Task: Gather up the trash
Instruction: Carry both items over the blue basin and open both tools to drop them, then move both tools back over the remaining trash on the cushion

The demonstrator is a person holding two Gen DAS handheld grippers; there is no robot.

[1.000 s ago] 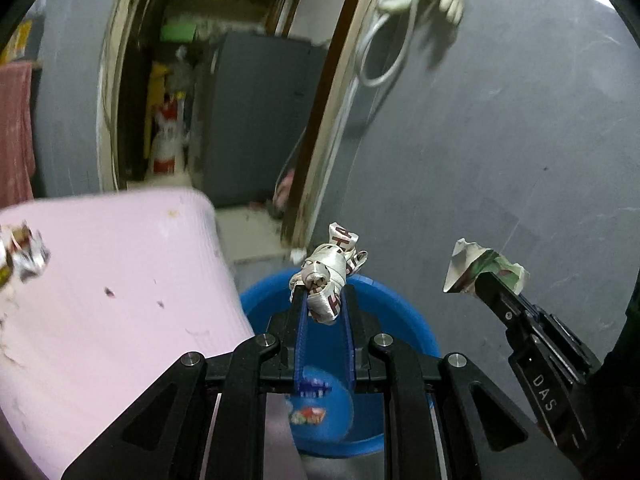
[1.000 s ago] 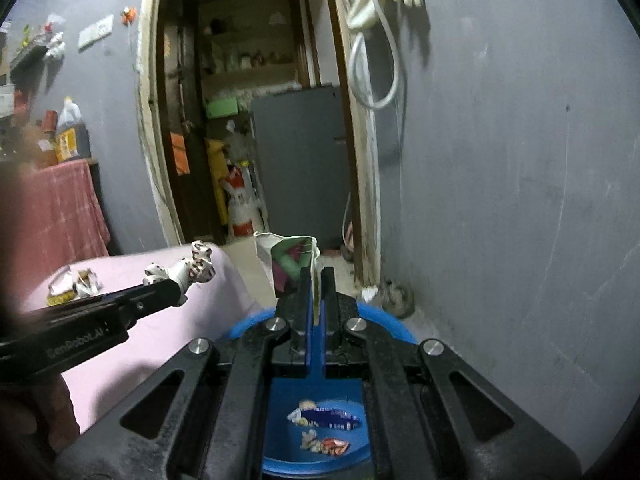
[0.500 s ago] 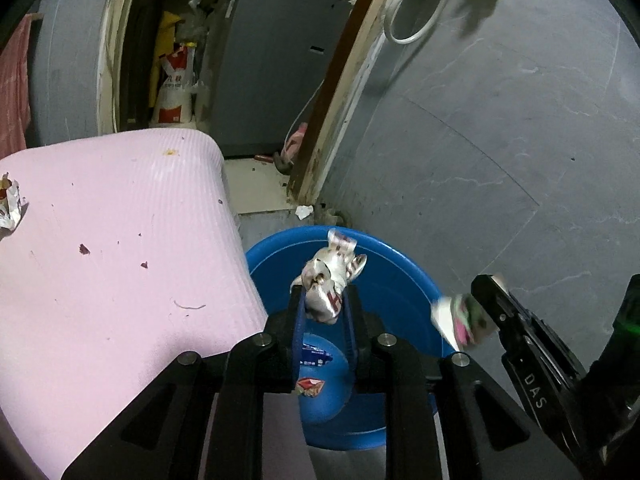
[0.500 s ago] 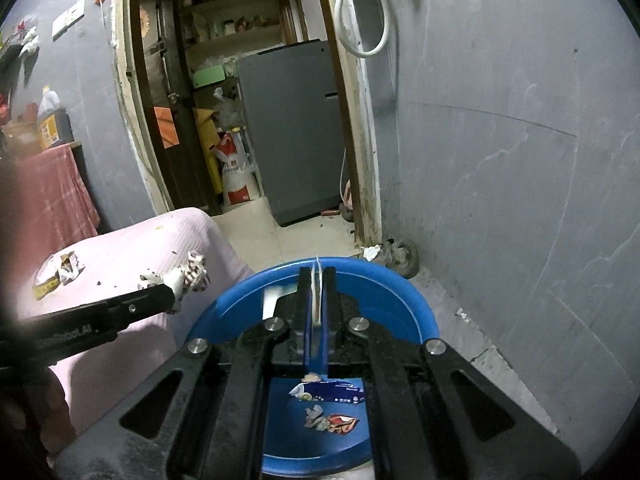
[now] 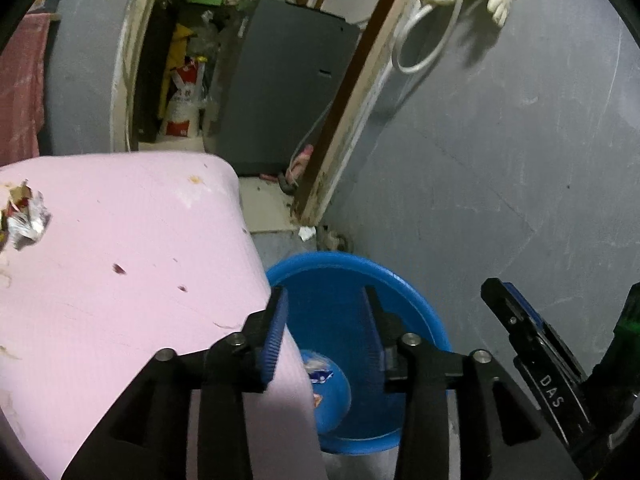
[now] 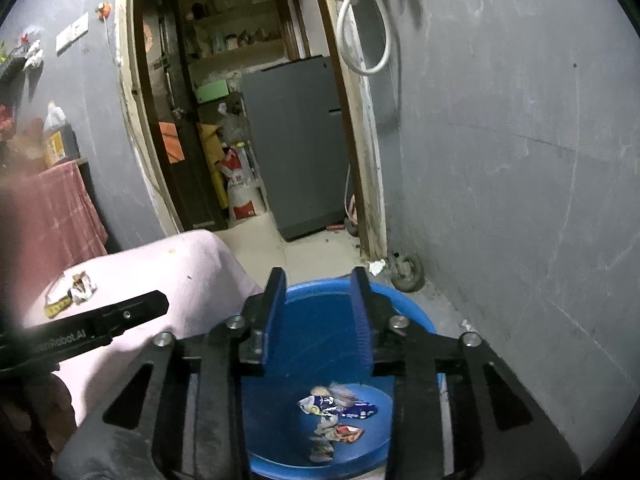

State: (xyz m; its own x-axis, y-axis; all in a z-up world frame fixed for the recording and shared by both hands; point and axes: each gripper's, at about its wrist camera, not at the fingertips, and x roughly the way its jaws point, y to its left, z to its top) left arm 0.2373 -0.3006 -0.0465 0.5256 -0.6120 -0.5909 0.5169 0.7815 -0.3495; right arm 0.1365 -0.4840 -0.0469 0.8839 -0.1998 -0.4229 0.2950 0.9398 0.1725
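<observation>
- A blue basin sat on the floor directly below and ahead of both claws, its round rim showing between and around the spread fingers in both wrist views.
- Inside the basin, below the right gripper, lay a small heap of crumpled wrappers: a blue-and-white one on top, a red-and-orange one beneath it, and a pale scrap nearest the camera, slightly blurred.
- The right gripper's blue-padded fingers stood wide apart with nothing between them.
- The left gripper was likewise spread apart and empty; past its left finger the basin's contents showed only partly, cut off by the table edge.
- More trash was on the table, well to the left of both claws: a crushed silvery foil wrapper with red and yellow print, torn and wrinkled.
- That table, covered in a pink cloth with a few dark specks and a small stain, ran beside the basin on the claws' left.
- Ahead stood an open doorway with a grey fridge, a red-and-white sack and shelves beyond it.
- To the right rose a grey wall with a white hose hung by the door frame.
</observation>
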